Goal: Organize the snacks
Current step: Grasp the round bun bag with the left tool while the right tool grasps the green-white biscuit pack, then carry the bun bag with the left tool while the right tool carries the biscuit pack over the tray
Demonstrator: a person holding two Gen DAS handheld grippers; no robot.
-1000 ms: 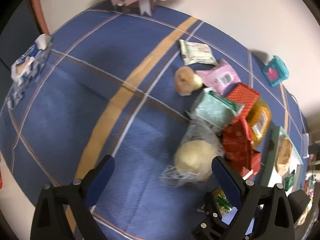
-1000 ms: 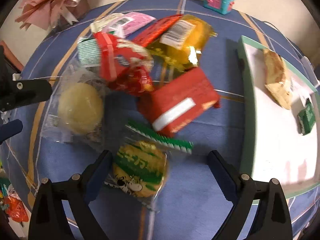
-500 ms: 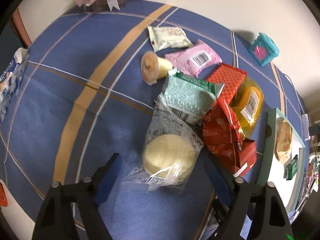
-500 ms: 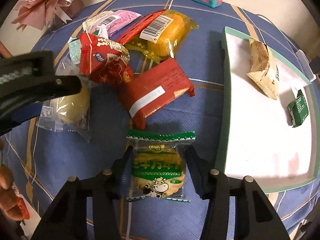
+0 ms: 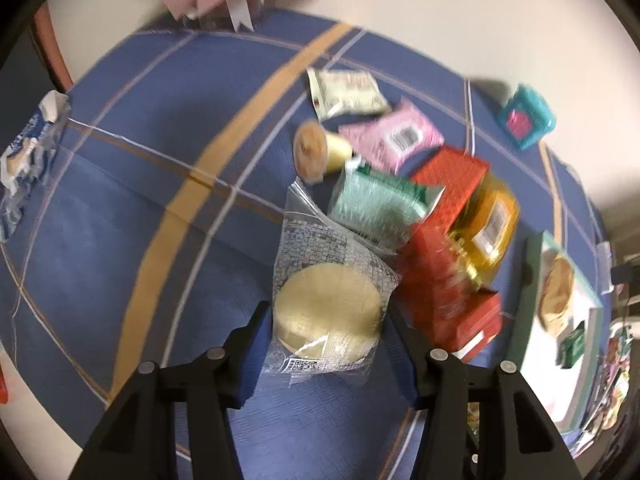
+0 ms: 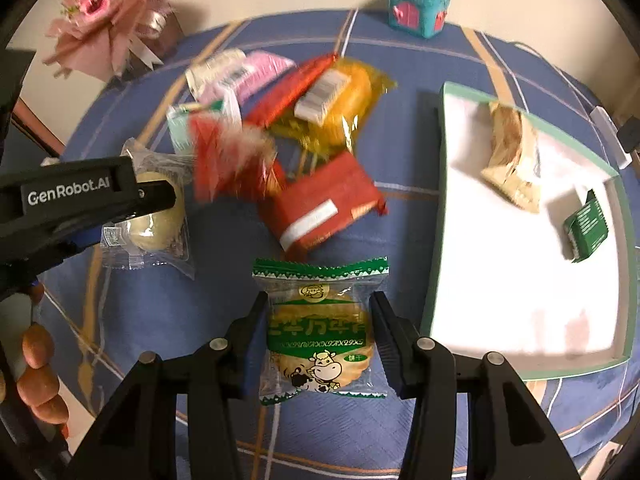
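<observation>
A home setting: a desk (image 6: 208, 300) under a blue plaid cloth, a pink ribbon bouquet (image 6: 112, 12) at its far corner, a teal toy house (image 6: 418, 8) further along.

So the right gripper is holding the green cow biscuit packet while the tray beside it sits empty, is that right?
Not quite: the tray is not empty. The right wrist view shows a pale wrapped pastry and a small dark green packet in it. The right gripper does hold the green cow biscuit packet.
</observation>
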